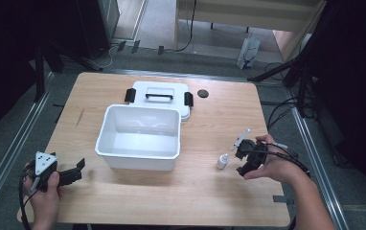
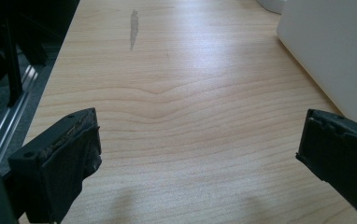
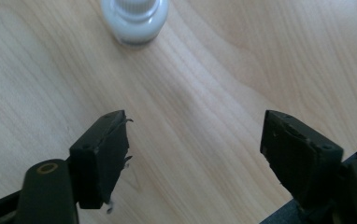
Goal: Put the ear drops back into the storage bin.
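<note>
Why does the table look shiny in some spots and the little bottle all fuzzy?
In the left gripper view, light glares off the wooden table as a pale sheen near the white box. In the right gripper view, the small bottle is soft and out of focus, cut by the top edge. In the high view, the room around the table is very dark.

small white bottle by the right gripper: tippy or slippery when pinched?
The small white bottle stands upright, narrow and taller than wide, so a sideways nudge would probably topple it. Its body looks smooth and glossy, so possibly slippery. Probably light. The right gripper is open, short of it.
</note>
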The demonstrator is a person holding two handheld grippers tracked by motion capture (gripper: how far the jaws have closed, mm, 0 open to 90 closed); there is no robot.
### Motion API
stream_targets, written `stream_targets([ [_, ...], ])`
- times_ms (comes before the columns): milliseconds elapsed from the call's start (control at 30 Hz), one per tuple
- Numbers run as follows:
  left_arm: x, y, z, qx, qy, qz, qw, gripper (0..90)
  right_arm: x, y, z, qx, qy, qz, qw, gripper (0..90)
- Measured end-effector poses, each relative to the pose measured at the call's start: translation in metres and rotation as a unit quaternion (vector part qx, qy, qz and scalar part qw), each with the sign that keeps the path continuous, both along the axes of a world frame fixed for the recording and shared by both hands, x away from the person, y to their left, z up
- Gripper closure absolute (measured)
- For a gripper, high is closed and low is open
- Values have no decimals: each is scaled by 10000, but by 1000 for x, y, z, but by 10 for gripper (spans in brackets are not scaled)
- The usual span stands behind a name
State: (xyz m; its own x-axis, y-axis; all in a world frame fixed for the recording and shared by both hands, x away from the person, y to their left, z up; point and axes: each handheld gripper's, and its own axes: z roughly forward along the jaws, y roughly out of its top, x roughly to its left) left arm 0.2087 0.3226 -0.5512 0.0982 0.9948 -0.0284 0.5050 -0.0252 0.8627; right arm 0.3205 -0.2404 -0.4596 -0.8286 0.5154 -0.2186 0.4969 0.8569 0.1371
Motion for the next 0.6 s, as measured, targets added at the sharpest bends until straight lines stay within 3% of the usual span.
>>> stream_targets([
  [200,0,0,0,1,2,1,10000,0,8,10,12,62,264,8,9996,312],
  [300,0,0,0,-3,-1,4,10000,0,9,14,14,81,257,14,9996,321],
  [467,0,0,0,-17,0,8,10000,0,13,23,19,158,325,100,9993,415],
  [600,0,0,0,-12,5,1,10000,0,16,30,22,202,576,215,9979,470],
])
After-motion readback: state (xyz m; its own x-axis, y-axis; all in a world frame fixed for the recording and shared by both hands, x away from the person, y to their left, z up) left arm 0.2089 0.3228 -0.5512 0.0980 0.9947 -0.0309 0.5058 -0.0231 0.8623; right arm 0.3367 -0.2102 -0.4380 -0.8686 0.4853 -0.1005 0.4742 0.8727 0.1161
